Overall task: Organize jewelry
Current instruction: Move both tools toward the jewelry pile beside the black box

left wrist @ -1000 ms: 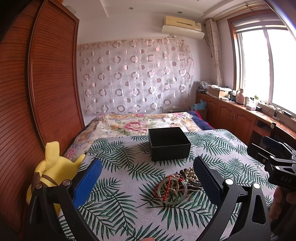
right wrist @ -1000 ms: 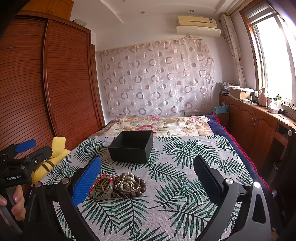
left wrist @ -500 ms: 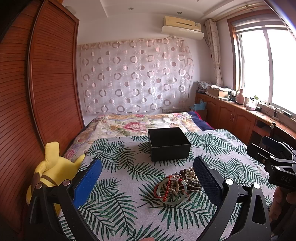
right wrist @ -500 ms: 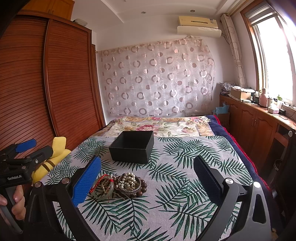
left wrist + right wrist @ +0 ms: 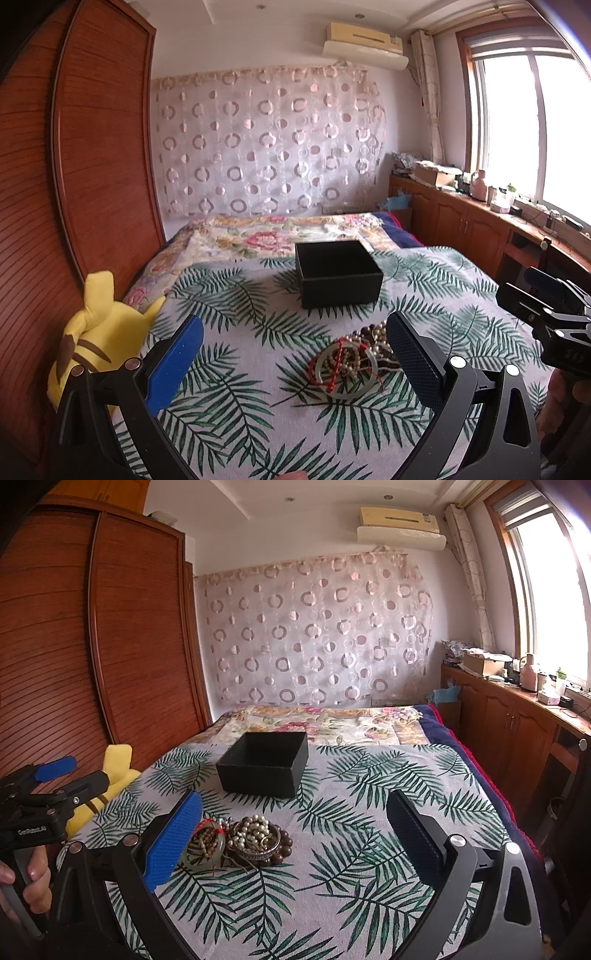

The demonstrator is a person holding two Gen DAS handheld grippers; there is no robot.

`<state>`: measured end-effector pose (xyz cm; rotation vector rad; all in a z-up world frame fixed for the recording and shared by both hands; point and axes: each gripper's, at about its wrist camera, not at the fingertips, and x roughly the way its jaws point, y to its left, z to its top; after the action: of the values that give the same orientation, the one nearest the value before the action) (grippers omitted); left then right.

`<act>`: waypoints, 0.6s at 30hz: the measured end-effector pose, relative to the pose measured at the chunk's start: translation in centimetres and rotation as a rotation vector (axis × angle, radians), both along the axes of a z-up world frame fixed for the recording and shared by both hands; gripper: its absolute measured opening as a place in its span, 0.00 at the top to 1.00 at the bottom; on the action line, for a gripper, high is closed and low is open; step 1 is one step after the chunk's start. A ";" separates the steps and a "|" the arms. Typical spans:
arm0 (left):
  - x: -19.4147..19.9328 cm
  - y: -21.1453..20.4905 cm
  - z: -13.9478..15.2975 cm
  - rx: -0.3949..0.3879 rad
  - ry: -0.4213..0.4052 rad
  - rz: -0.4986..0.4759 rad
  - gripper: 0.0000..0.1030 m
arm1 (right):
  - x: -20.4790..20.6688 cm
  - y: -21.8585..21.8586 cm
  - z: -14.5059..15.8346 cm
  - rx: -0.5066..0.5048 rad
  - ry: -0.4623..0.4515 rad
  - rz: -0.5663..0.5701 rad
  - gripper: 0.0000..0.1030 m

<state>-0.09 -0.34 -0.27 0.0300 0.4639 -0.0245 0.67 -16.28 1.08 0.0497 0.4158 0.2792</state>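
We saw task not begun: black box [image 5: 338, 273] stood empty on bed [image 5: 369, 812]. Jewelry pile [image 5: 240, 840] lay heaped just before it. Left tongs [image 5: 293, 360] and right tongs [image 5: 293, 834] gaped wide, holding nothing.

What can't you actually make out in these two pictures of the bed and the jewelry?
- Black box floor: both views, its own walls hide it, so its contents are unknown.
- Jewelry pile: pieces tangled and small, so no count; in the right wrist view the right hand-held gripper finger covers its left edge.
- Yellow plush toy: the left hand-held gripper hides its lower part.
- Items on the window counter: too small to identify.
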 end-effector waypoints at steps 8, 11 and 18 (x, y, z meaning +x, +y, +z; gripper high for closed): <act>1.5 1.1 -2.6 -0.020 0.077 -0.029 0.07 | 1.4 0.2 -2.1 -0.023 0.058 0.055 0.13; 2.1 1.3 -3.8 -0.021 0.112 -0.041 0.07 | 2.1 0.1 -2.8 -0.022 0.084 0.086 0.14; 3.2 1.3 -5.9 -0.027 0.168 -0.076 0.07 | 4.3 1.2 -4.5 -0.070 0.148 0.182 0.18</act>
<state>3.11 0.93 -6.14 0.0196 0.6306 -0.1087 4.93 -15.08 -3.46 -0.0364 0.5776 0.4413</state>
